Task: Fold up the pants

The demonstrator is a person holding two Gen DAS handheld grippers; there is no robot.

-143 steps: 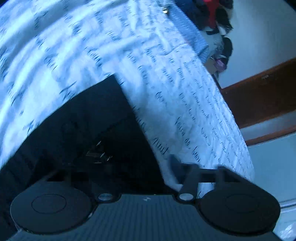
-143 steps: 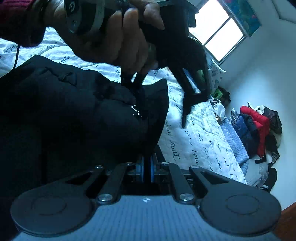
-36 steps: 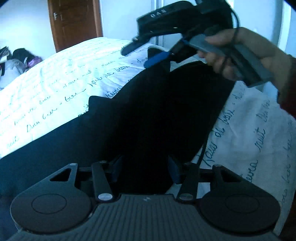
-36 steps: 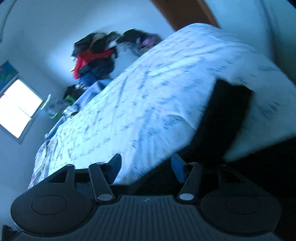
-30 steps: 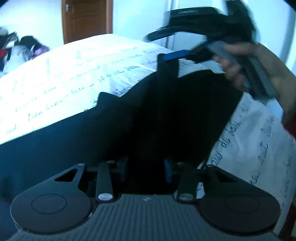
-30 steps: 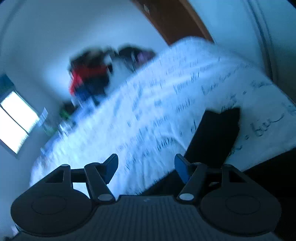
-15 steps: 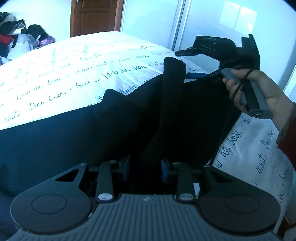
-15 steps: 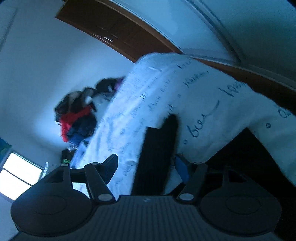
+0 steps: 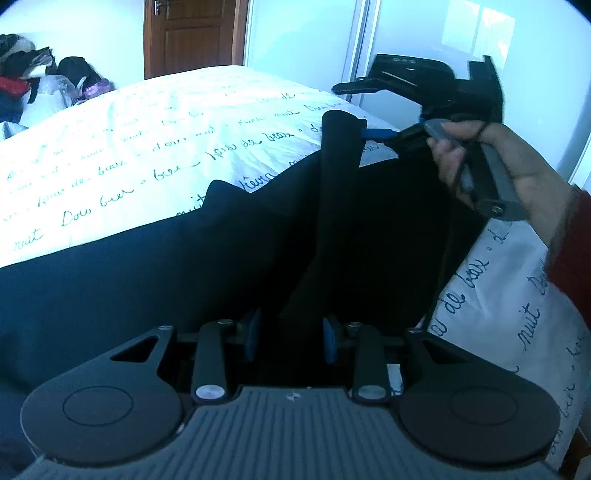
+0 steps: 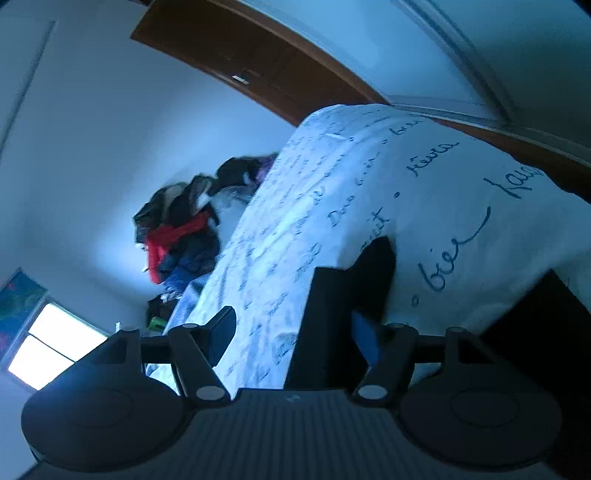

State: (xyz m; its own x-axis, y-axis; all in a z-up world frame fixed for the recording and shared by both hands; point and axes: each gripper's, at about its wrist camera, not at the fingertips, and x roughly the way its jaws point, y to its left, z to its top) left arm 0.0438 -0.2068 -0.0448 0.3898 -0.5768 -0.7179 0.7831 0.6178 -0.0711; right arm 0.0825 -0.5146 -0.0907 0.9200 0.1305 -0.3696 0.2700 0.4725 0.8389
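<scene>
Left jaws pinching black pants [image 9: 155, 280], right jaws wide around a fold, clothes pile [image 10: 177, 236] beyond bed [image 9: 122, 147].

One pair of dark pants [image 9: 155, 280] lies on one bed [image 9: 110, 147]. Two claws are in view, the left claw [image 9: 291, 339] and the right claw [image 10: 295, 332] (each has two fingers). One hand [image 9: 491, 166], one wooden door [image 9: 192, 33], one heap of clothes [image 10: 177, 236], one window [image 10: 51, 343].
</scene>
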